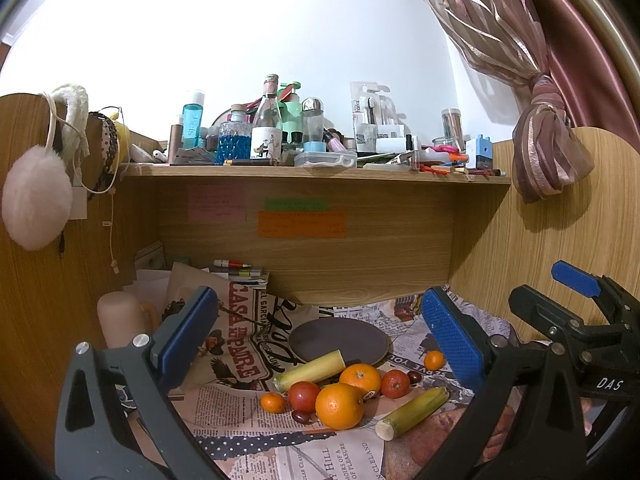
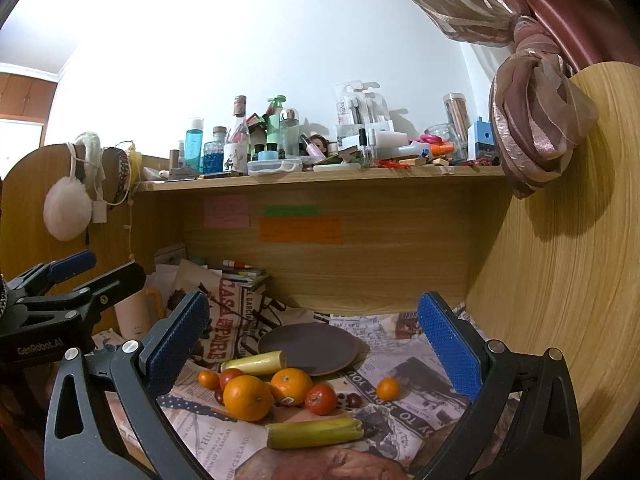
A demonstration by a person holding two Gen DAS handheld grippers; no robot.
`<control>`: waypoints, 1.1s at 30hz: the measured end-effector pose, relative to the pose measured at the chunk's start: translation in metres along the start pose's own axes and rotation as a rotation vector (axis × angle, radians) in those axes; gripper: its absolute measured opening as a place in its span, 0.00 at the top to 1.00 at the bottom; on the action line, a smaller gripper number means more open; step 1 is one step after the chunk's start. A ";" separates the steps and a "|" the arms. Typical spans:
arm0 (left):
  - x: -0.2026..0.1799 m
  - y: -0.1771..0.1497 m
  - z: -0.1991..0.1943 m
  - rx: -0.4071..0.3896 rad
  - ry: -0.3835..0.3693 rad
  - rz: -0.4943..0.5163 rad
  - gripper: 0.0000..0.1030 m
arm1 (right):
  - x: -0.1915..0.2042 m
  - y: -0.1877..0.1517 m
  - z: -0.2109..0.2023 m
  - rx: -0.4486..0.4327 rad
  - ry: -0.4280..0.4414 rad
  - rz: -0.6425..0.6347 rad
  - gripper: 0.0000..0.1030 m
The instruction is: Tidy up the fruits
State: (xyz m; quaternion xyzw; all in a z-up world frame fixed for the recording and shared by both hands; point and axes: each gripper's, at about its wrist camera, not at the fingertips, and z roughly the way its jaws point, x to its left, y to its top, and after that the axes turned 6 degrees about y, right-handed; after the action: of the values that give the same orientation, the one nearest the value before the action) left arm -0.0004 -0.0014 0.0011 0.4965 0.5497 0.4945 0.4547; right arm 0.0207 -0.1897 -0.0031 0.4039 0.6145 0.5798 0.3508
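Note:
Fruit lies on newspaper in front of a dark plate. There are two big oranges, one with a sticker, red tomatoes, small tangerines, dark dates and two yellow-green cane pieces; the other rests on the plate's rim. My left gripper is open and empty above the pile. My right gripper is open and empty too.
A wooden shelf crowded with bottles and clutter overhangs the desk. Wooden side panels close both sides. A beige cup and books stand at the back left. A knotted curtain hangs at right.

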 end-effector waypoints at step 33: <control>0.013 -0.038 0.046 0.174 0.018 -0.008 0.00 | -0.011 -0.047 0.053 0.220 0.032 0.000 0.00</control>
State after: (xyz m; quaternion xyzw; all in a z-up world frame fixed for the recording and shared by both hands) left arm 0.0407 0.0150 -0.0416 0.5276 0.5966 0.4475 0.4067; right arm 0.0690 -0.1773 -0.0543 0.4306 0.6800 0.5153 0.2943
